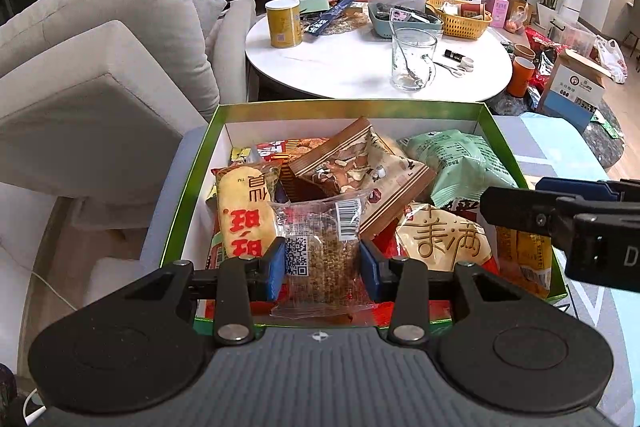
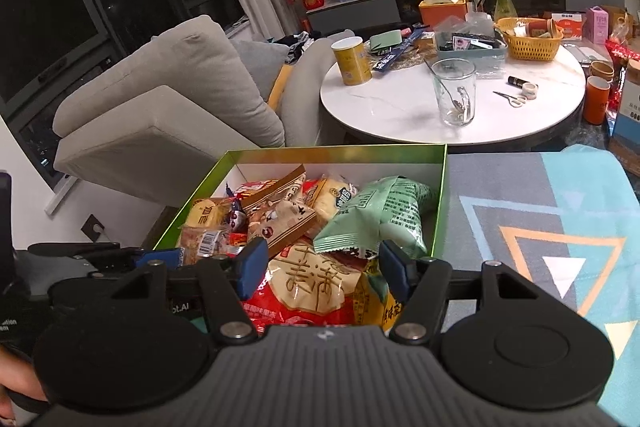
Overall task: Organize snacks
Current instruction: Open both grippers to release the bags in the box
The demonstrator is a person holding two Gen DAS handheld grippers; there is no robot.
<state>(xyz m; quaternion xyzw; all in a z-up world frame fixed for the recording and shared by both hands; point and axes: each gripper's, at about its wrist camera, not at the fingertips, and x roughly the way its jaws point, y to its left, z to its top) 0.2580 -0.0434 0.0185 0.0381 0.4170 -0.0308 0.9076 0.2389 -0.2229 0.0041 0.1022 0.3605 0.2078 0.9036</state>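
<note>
Green box (image 1: 188, 183), two tongs (image 1: 322, 267).

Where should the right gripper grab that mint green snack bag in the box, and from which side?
Take the mint green bag by its crimped near edge, coming from above on the near side. That flat sealed strip faces the open right gripper and sits above the other packets, while the puffy middle would likely slip. The green box wall crowds its right side.

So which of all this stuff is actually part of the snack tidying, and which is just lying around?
Part of the job:
green cardboard box
clear-wrapped brown snack bar, held by left gripper
mint-green snack bag

Lying about:
yellow tin
glass mug
yellow basket
</note>
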